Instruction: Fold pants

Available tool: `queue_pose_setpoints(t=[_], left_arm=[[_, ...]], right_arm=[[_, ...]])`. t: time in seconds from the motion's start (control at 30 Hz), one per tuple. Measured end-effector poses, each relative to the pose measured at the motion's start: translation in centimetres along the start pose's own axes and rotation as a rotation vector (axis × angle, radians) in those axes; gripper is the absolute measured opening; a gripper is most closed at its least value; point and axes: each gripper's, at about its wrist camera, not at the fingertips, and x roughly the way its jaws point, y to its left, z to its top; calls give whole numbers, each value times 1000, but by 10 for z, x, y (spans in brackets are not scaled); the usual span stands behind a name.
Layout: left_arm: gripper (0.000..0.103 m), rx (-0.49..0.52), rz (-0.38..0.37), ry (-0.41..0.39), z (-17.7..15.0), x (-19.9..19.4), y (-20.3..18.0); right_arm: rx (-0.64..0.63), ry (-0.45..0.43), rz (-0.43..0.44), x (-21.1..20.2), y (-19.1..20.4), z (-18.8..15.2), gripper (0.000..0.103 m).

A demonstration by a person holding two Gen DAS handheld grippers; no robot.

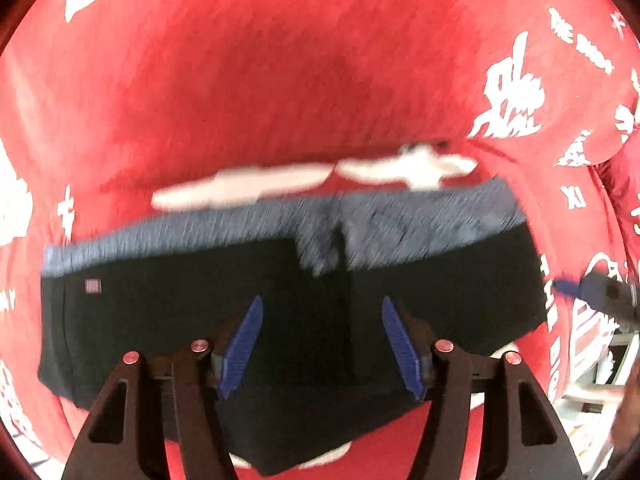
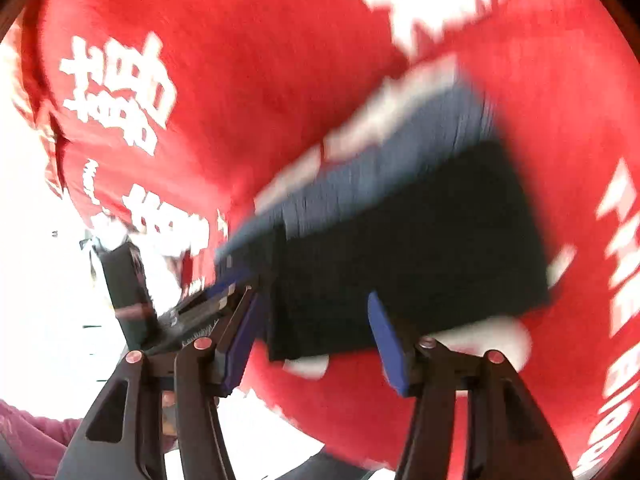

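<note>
The pants [image 1: 200, 312] are black with a grey-blue waistband [image 1: 400, 224] and lie folded flat on a red cloth. My left gripper [image 1: 322, 308] is open and empty just above the black fabric, near its front edge. In the right wrist view the same folded pants [image 2: 420, 248] lie slanted, waistband [image 2: 400, 140] toward the top. My right gripper [image 2: 316, 304] is open above the pants' near edge. The left gripper [image 2: 208, 304] shows at the left of that view, and the right gripper's tip [image 1: 588, 288] shows at the right edge of the left view. Both views are motion-blurred.
The red cloth [image 1: 280, 60] with white printed characters covers the whole surface under the pants. It also fills the right wrist view [image 2: 260, 60]. A pink sleeve [image 2: 32, 432] shows at the lower left. Bright floor lies beyond the cloth's edge [image 2: 40, 280].
</note>
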Motion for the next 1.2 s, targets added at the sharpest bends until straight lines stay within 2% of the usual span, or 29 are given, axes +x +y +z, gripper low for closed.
queue_pose_setpoints(t=[0.07,0.13,0.2,0.23,0.27,0.3,0.37,0.43,0.47,0.5,0.53,0.57,0.67,0.73,0.8,0.9,0.97,1.03,1.2], left_arm=[[64,26,-8,-16,15,8,-12],[64,48,-18,-7,26,19,-25],[64,57,-31,4,33,33,-37],[64,62,-27,10,35,41,-43],[64,66,-16,14,34,46,-45],[64,68,4,23,34,53,-47],[64,53,36,47,29,61,-43],[64,43,73,71,20,68,-34],[70,38,74,88,15,72,-30],[84,32,87,100,10,74,-25],[85,16,96,121,5,78,-21],[85,-15,65,132,1,79,-15],[85,-21,59,131,-5,74,-11],[85,4,76,124,-10,69,-12],[85,4,80,121,-14,64,-9],[85,-32,74,128,-18,55,-1],[85,-55,74,128,-21,50,4],[85,-71,92,126,-25,39,9],[85,-104,150,110,-40,19,34]], right_arm=[[-6,-94,-86,-20,-12,22,60],[30,-129,-192,-20,-32,46,59],[75,-109,-230,-4,-56,65,54],[85,-86,-237,3,-67,69,45],[89,-45,-274,16,-75,74,40],[88,-6,-302,28,-82,77,40],[67,16,-340,43,-74,79,39],[-47,38,-391,50,-46,77,39],[-117,51,-423,55,-33,75,39],[-190,66,-464,60,-23,71,40],[-245,79,-507,66,-16,68,43],[-261,86,-533,71,-14,68,46],[-203,77,-529,76,-20,73,55],[-195,69,-535,70,-23,70,56],[-205,48,-563,61,-17,64,56],[-266,-51,-580,37,7,50,51],[-313,-68,-535,39,28,41,38],[-330,-13,-459,57,42,37,37],[-282,85,-316,115,64,39,37]])
